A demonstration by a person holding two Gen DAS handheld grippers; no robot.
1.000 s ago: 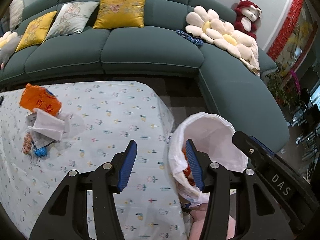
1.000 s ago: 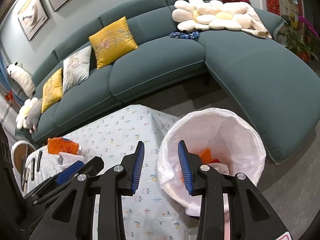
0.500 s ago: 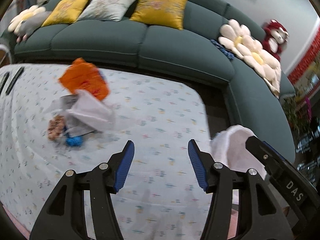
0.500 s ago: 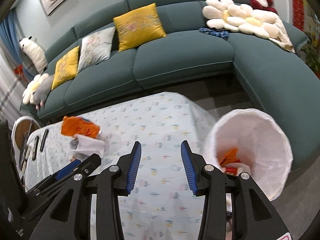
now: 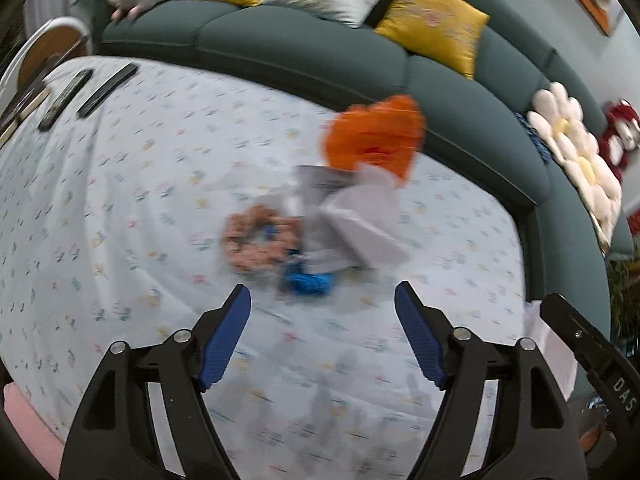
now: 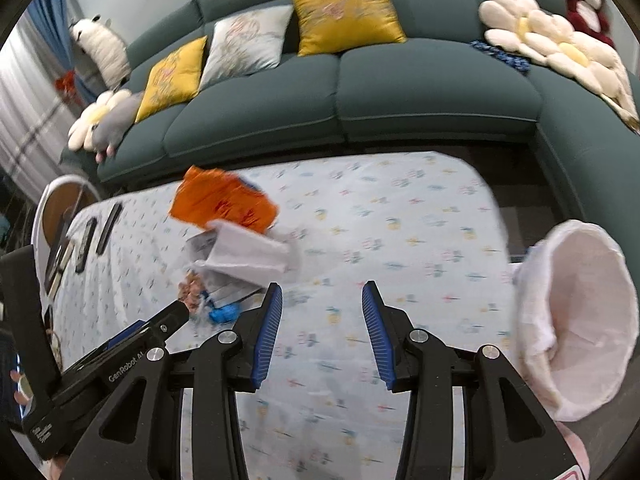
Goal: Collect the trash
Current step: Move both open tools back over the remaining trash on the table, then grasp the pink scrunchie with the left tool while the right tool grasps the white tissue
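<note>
A pile of trash lies on the patterned tablecloth (image 5: 120,200): an orange wrapper (image 5: 374,140), white crumpled paper (image 5: 360,224), a pinkish-brown ring (image 5: 258,240) and a small blue scrap (image 5: 308,282). My left gripper (image 5: 322,338) is open and empty, just short of the blue scrap. My right gripper (image 6: 322,336) is open and empty over bare cloth, right of the pile (image 6: 240,252). The white-lined trash bin (image 6: 576,332) stands off the table's right end. The left gripper's body (image 6: 120,352) shows in the right wrist view.
A dark green sofa (image 6: 360,92) with yellow and white cushions curves behind the table. Two dark remotes (image 5: 84,92) lie at the table's far left. A round wooden stool (image 6: 60,208) stands beyond them. A pink edge (image 5: 28,412) shows under the cloth.
Both grippers have swung left from the bin toward the trash pile. The left gripper's jaws opened wider, and the pile now sits right ahead of it.
</note>
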